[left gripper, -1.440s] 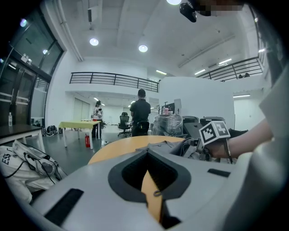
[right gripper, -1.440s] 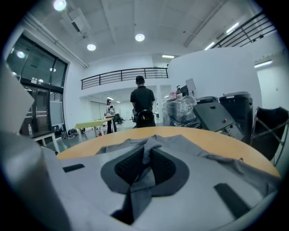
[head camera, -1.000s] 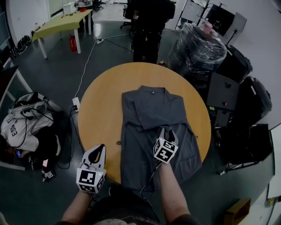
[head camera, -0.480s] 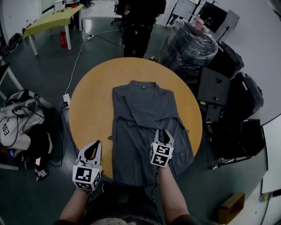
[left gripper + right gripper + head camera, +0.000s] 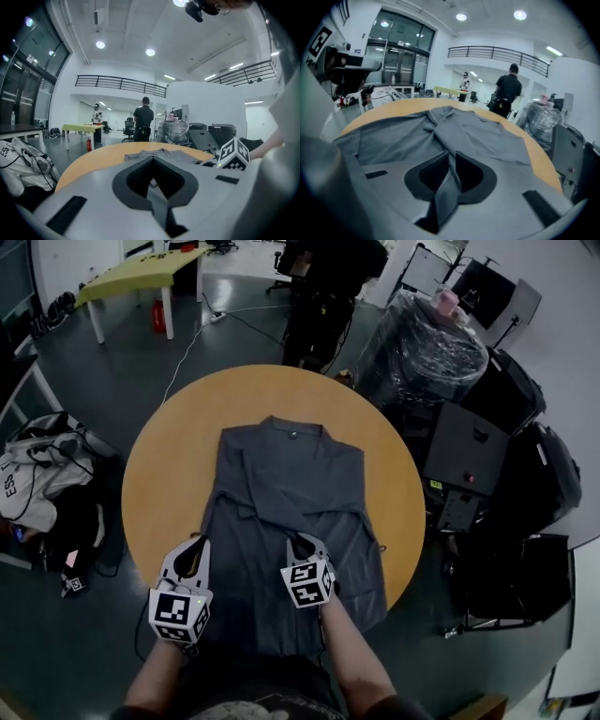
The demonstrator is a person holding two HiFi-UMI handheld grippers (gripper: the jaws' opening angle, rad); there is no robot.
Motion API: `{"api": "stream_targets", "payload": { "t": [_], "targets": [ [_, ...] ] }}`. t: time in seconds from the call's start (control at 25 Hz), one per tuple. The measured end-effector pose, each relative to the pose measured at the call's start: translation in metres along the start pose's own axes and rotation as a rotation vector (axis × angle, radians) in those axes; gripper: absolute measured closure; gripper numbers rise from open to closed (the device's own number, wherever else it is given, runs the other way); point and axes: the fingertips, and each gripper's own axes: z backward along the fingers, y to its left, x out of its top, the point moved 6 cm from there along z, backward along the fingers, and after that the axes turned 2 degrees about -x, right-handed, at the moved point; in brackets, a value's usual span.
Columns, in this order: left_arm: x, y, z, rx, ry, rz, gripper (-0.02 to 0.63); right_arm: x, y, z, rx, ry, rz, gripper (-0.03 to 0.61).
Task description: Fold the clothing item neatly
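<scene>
Where shirt [image 5: 281, 474] covers round table [image 5: 169, 465], right fingers [image 5: 317, 547] just clamped it, left fingers [image 5: 202, 554] clenched.

Drawing light from round ceiling lamps [image 5: 150, 51] high above the fingers [image 5: 176, 180] of the left gripper [image 5: 152, 161], blooming white there. Bending railings [image 5: 117, 84] and walls toward black, vignetted corners in both gripper views. Blurring softly right at the fingers, sharpening well beyond them. Looking dim, grey-blue and low in contrast from the head view, with pale sheen streaking the floor [image 5: 244, 287]. Flattening folds of the shirt [image 5: 281, 484] into faint, diffuse shadows just ahead of the fingers.
</scene>
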Motion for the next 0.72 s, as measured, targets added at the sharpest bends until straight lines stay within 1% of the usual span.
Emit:
{"api": "stream_targets", "payload": {
  "t": [0.08,0.12,0.2,0.4,0.56,0.64,0.72],
  "targets": [
    [0.000,-0.016,-0.009,0.049,0.004,0.013,0.606,-0.005,-0.002,-0.010,0.083,0.026,0.031,0.529],
    [0.000,-0.025,-0.012,0.070,0.007,0.015,0.606,-0.007,-0.004,-0.014,0.114,0.037,0.042,0.526],
    [0.001,-0.039,-0.017,0.107,0.015,0.017,0.606,-0.010,-0.008,-0.020,0.152,0.050,0.071,0.526],
    [-0.006,-0.065,-0.024,0.152,0.034,0.029,0.606,-0.015,-0.015,-0.034,0.159,0.081,0.144,0.526],
    [-0.009,-0.068,-0.026,0.165,0.038,0.042,0.606,-0.015,-0.011,-0.040,0.174,0.105,0.184,0.529],
    [-0.010,-0.068,-0.027,0.162,0.043,0.048,0.606,-0.013,-0.014,-0.038,0.174,0.104,0.169,0.572],
    [-0.009,-0.065,-0.029,0.151,0.043,0.041,0.606,-0.007,-0.018,-0.033,0.172,0.086,0.118,0.574]
  ]
}}
